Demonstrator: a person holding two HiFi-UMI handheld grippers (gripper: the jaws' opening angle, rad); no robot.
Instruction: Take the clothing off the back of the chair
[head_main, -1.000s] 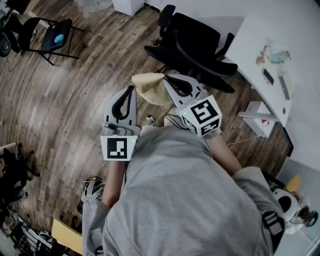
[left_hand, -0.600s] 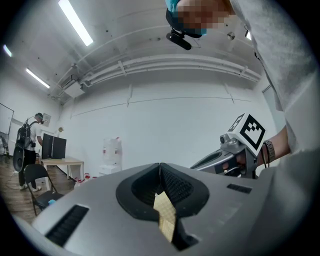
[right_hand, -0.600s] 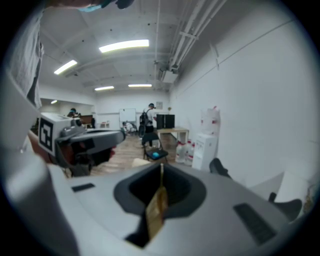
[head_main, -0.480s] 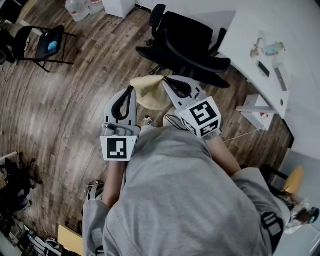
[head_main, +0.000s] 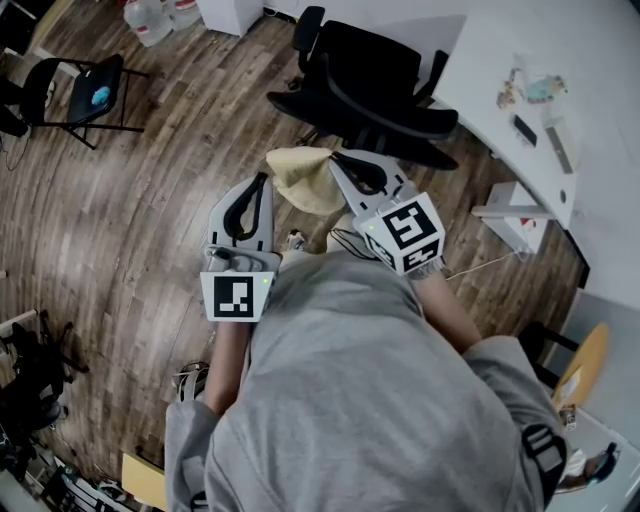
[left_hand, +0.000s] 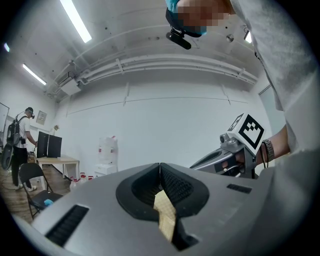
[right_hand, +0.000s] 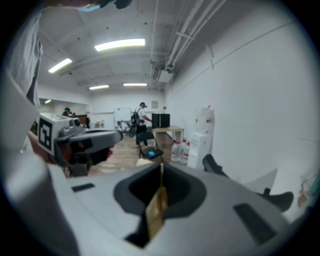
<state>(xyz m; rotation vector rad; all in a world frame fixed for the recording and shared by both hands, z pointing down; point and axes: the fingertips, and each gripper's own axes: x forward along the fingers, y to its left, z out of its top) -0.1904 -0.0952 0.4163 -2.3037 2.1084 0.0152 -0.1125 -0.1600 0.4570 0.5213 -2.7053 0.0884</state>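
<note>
Head view: tan clothing (head_main: 303, 180) near black office chair (head_main: 370, 85), stretched between left gripper (head_main: 264, 180) and right gripper (head_main: 337, 160); open wood floor (head_main: 150, 200) left, white desk (head_main: 480, 60) edge right | Left gripper view: clenched on clothing (left_hand: 164, 212) | Right gripper view: clenched on clothing (right_hand: 156, 207) edge

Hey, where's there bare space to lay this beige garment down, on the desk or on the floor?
Free: the wood floor between the folding chair and the black office chair, and the white desk to the right of the small items. Crowded: the desk's middle, and the floor by the office chair's base.
</note>
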